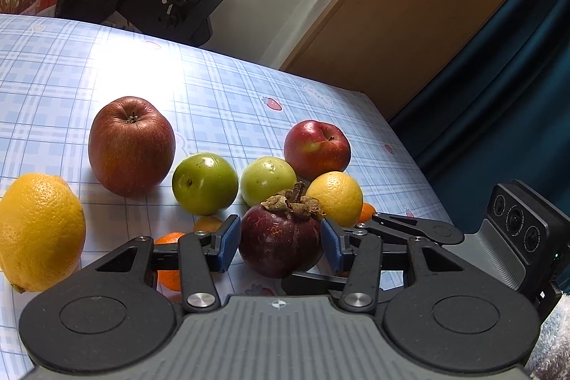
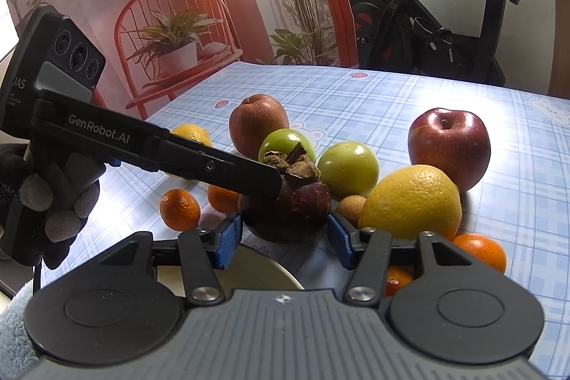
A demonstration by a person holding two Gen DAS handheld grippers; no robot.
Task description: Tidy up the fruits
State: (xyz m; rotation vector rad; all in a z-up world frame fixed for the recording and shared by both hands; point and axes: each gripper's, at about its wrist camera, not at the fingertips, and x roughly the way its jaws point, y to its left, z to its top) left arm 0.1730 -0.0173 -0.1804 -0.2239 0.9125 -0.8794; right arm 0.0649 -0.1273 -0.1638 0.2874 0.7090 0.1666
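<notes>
Since both claws bracket the same fruit, start closest in. The left gripper [image 1: 281, 246] is part open, and its blue pads look pressed on the mangosteen [image 1: 281, 241] at its widest girth, one on each side. The right gripper [image 2: 285, 239] is open about as far. Its pads sit just beside the fruit's lower flanks, and I cannot tell whether they bear on it. A white bowl [image 2: 270, 260] rim shows just under the right claw. The mangosteen is low over the checked table [image 1: 71, 66], at the near edge of the pile, but I can't tell if it rests on the cloth or is held clear of it.

Handling, my read:
- The rind looks hard, round and fairly dense, so it won't crush easily but can roll or twist between flat pads.
- The dry calyx and stem on top look brittle, so don't grip there. Stay on the equator.
- Only one claw should carry the load.

Just behind are a small brown fruit [image 2: 351, 209], a lemon [image 2: 413, 202] and small oranges [image 2: 180, 209], all close enough to get nudged. Farther back are two green fruits [image 1: 205, 184], then two red apples [image 1: 131, 145].
</notes>
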